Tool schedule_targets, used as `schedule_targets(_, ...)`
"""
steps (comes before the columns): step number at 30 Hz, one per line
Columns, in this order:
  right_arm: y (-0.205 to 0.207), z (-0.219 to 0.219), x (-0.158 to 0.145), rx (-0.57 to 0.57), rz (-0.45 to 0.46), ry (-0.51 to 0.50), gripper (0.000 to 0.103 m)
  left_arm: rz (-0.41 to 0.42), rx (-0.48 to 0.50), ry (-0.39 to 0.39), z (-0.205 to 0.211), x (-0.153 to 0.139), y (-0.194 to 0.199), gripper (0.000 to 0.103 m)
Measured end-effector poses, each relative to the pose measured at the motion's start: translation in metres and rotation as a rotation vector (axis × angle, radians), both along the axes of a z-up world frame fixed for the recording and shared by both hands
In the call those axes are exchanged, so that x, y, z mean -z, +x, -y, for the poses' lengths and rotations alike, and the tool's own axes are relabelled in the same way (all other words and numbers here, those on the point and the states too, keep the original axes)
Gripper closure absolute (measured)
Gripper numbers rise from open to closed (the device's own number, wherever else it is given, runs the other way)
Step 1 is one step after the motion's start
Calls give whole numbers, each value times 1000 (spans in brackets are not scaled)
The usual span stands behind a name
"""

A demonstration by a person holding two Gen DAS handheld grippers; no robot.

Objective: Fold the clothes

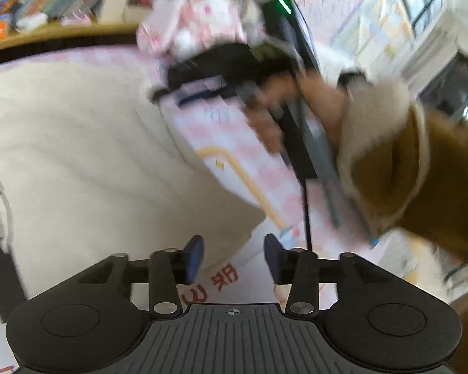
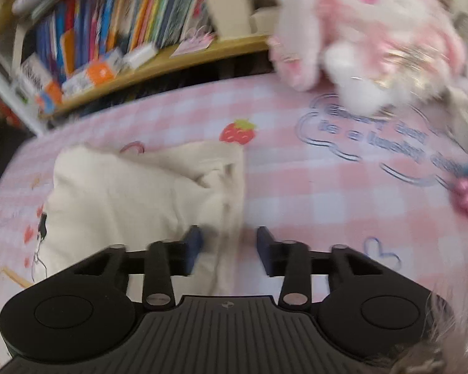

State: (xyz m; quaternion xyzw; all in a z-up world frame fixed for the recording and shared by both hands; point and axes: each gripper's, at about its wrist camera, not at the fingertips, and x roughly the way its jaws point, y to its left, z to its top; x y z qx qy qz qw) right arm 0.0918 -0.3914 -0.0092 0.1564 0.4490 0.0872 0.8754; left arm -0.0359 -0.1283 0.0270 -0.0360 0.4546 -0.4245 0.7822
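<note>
Both grippers hanging open over the cloth (image 2: 134,193).
Left gripper (image 1: 233,257) and right gripper (image 2: 227,251) gripping nothing; plush (image 2: 368,37) sitting beyond, books (image 2: 115,21) filling the shelf (image 2: 171,59).

Bright daylight, motion blur, fisheye warping

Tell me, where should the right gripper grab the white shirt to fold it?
Probably its right edge, where the white shirt ends on the pink checked cloth. That edge lies bunched and slightly raised right ahead of the open right gripper, so come straight forward and low, one finger on each side of it.
</note>
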Motion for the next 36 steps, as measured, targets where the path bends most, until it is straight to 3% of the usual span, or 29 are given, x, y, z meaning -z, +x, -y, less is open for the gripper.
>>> schedule_targets(3, -31, 8, -16, 18, 25, 32, 64, -1, -145, -36, -50, -3, 3, 56)
schedule_targets(8, -102, -2, -36, -116, 10, 69, 60, -8, -430, 86, -127, 18, -3, 56)
schedule_targets(11, -139, -17, -39, -175, -18, 26, 58, -50, -511, 131, -154, 34, -11, 56)
schedule_targets(13, -156, -27, -36, -185, -34, -24, 59, -76, -528, 117, -157, 39, -14, 51)
schedule_targets(14, -162, -32, -35, -188, -36, -51, 67, -85, -534, 110, -158, 41, -15, 49)
schedule_targets(15, -164, -35, -32, -188, -43, -69, 85, -94, -541, 103, -159, 43, -16, 48)
schedule_targets(16, -165, -37, -29, -180, -58, -81, 93, -104, -550, 104, -157, 48, -11, 48)
schedule_targets(21, -175, -28, -57, -139, 11, 21, 94, -97, -541, 120, -150, 51, -11, 47)
schedule_targets(25, -169, -24, -24, -89, -112, -23, 93, -103, -542, 109, -153, 52, -10, 46)
schedule_targets(27, -168, -22, -12, -69, -131, -34, 85, -108, -541, 106, -154, 53, -10, 45)
schedule_targets(28, -168, -21, -13, -60, -123, -42, 76, -113, -549, 99, -155, 53, -9, 46)
schedule_targets(30, -167, -18, -17, -49, -96, -57, 72, -125, -566, 83, -157, 54, -8, 46)
schedule_targets(33, -164, -17, -15, -54, -111, -48, 72, -145, -588, 54, -160, 55, -7, 50)
schedule_targets(35, -163, -18, -11, -64, -123, -33, 79, -185, -607, 12, -165, 60, -4, 74)
schedule_targets(36, -163, -20, -10, -71, -124, -22, 87, -216, -620, -13, -168, 64, -3, 94)
